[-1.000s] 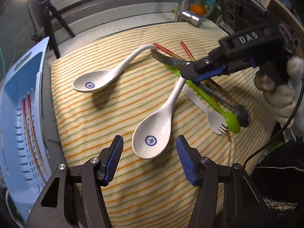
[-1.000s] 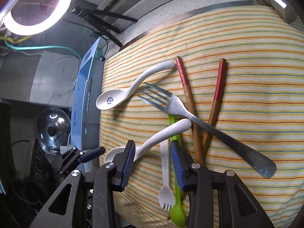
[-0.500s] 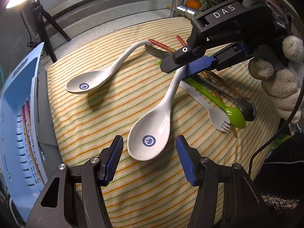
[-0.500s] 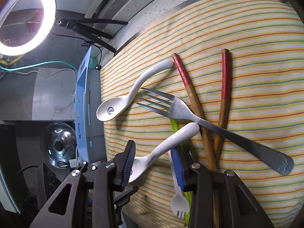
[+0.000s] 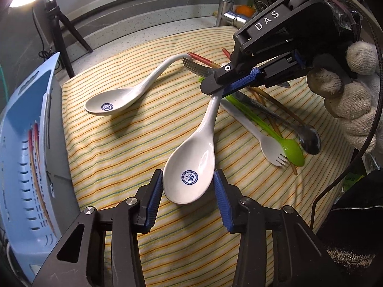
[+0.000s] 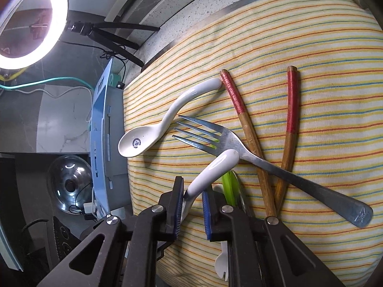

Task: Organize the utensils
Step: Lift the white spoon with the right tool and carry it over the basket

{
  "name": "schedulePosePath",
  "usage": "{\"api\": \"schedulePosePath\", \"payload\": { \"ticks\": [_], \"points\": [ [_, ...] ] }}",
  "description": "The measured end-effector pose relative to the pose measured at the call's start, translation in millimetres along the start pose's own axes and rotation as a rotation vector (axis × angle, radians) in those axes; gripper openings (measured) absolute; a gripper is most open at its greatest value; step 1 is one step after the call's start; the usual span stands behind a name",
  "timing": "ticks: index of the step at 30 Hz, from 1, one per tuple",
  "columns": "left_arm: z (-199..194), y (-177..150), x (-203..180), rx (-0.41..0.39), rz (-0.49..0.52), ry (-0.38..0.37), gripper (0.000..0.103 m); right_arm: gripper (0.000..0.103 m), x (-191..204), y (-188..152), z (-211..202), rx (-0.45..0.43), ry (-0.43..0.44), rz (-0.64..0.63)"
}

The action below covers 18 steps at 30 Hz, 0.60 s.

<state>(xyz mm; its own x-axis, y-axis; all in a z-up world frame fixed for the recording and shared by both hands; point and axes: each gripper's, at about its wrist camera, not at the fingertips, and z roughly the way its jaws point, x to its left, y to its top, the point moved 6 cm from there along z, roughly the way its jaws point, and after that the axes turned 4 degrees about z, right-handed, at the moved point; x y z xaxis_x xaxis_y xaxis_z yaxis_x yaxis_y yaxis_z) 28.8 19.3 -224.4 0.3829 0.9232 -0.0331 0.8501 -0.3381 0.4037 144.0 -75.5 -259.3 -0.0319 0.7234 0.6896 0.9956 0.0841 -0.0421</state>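
My right gripper [image 6: 192, 197] is shut on the handle of a white ceramic spoon [image 5: 191, 165] and holds it lifted off the striped cloth [image 5: 119, 148]; the same handle shows in the right wrist view [image 6: 213, 169]. The spoon's bowl hangs between the open jaws of my left gripper [image 5: 189, 189], which do not clamp it. A second white spoon [image 5: 119, 95] lies on the cloth to the left. A metal fork [image 6: 239, 148], two red-tipped chopsticks [image 6: 241, 119], a green plastic spoon [image 5: 282, 138] and a white plastic spork [image 5: 265, 143] lie in a pile.
A blue slotted utensil basket [image 5: 21, 143] stands at the left edge of the cloth, with chopsticks in it. A tap [image 5: 227, 2] and a tripod [image 5: 59, 31] stand behind. A ring light [image 6: 31, 24] glows at the far left.
My right gripper has lifted the white spoon by its handle and carried it toward my left gripper. The bowl now sits between the left jaws, which have narrowed around it.
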Motion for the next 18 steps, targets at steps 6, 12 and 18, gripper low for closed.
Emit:
{"api": "schedulePosePath", "payload": {
  "ticks": [6, 12, 18],
  "points": [
    [-16, 0, 5, -0.044, -0.044, 0.001, 0.041, 0.012, 21, 0, -10, -0.012, 0.024, -0.035],
    [-41, 1, 22, -0.107, -0.096, 0.037, 0.041, 0.01, 59, 6, -15, -0.011, 0.064, -0.082],
    [-56, -3, 55, -0.138, -0.157, 0.083, 0.04, 0.008, 113, 12, -3, -0.003, 0.082, -0.174]
  ]
}}
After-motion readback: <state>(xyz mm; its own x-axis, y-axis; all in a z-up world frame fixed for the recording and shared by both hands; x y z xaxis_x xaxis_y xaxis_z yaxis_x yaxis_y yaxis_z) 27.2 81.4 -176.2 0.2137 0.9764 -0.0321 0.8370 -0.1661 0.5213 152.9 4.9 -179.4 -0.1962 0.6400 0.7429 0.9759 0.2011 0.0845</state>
